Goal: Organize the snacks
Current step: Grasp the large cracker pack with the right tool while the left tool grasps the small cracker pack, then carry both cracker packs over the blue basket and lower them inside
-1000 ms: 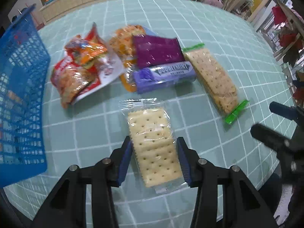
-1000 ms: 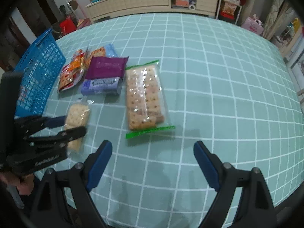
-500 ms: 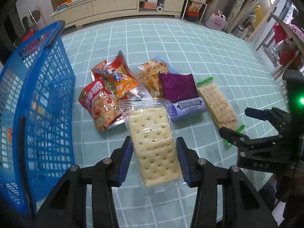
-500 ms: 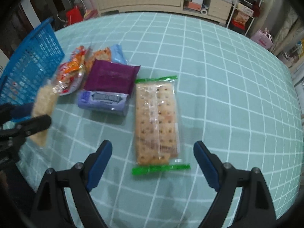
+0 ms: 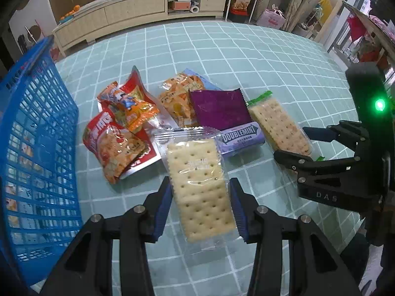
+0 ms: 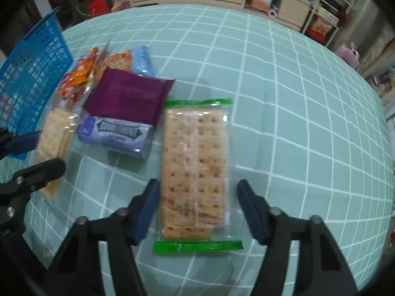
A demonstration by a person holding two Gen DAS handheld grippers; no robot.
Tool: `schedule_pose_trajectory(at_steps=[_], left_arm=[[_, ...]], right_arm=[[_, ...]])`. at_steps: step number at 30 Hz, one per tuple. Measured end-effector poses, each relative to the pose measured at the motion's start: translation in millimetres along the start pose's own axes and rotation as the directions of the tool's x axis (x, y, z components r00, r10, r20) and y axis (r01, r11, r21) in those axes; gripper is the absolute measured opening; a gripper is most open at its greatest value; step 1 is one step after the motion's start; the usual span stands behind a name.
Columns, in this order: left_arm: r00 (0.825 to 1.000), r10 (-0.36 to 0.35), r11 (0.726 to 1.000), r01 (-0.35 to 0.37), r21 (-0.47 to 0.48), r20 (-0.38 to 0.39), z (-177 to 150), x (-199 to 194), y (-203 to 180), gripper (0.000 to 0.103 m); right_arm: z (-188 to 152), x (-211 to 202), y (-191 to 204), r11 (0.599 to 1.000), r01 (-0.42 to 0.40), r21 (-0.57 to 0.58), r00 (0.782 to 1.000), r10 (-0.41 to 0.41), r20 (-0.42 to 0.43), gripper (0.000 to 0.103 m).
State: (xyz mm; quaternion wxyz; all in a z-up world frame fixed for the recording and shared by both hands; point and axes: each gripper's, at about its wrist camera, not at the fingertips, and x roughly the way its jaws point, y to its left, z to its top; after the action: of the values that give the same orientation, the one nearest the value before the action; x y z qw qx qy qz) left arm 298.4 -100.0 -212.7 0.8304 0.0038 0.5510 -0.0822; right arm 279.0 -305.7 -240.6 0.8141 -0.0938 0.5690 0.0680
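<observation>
My left gripper [image 5: 201, 197] is shut on a clear-wrapped pack of pale crackers [image 5: 197, 172], held above the table in front of the snack pile. A long cracker pack with green ends [image 6: 195, 162] lies flat on the table. My right gripper [image 6: 197, 197] straddles its near half with jaws closing; a small gap shows at each pad. In the left wrist view that pack [image 5: 279, 125] lies at the right with the right gripper [image 5: 308, 145] over its near end. A blue mesh basket [image 5: 37, 148] stands at the left.
The pile holds a purple Doublemint pack [image 5: 240, 137], a purple pouch [image 5: 219, 108], red and orange snack bags [image 5: 118, 143] and an orange cracker bag [image 5: 180, 93]. The teal checked table [image 5: 246, 56] stretches beyond. Cabinets and shelves stand behind.
The left gripper has lifted its cracker pack off the table, with the basket now nearer. The right gripper came down over the green-ended pack and its jaws narrowed.
</observation>
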Motion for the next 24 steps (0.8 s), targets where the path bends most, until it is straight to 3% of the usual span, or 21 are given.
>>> schedule_pose_trajectory(at_steps=[4,10,16,24], left_arm=[[1.000,-0.006,1.000,0.006,-0.006,0.001,-3.6,-0.6,-0.8,0.043],[0.999,-0.039,0.999,0.040,-0.034,0.025,-15.2,-23.7,3.6,0.043],[0.996,-0.072,0.995,0.076,-0.059,0.060,-33.4,-57.5,9.0,0.043],[0.988,-0.049,0.997,0.056,-0.047,0.147,-54.4,-112.3,12.3,0.043]], right_arm=[[0.9,-1.9,10.6,1.000,-0.006,-0.005,1.000,0.006,0.001,0.058],[-15.8,-25.9,9.1,0.996,-0.043,0.080,0.999,0.041,0.020,0.058],[-29.8,-73.8,20.9,0.995,-0.051,0.091,0.997,0.044,0.068,0.058],[-44.8,-130.3,55.2,0.995,-0.080,0.061,0.987,0.070,0.145,0.058]])
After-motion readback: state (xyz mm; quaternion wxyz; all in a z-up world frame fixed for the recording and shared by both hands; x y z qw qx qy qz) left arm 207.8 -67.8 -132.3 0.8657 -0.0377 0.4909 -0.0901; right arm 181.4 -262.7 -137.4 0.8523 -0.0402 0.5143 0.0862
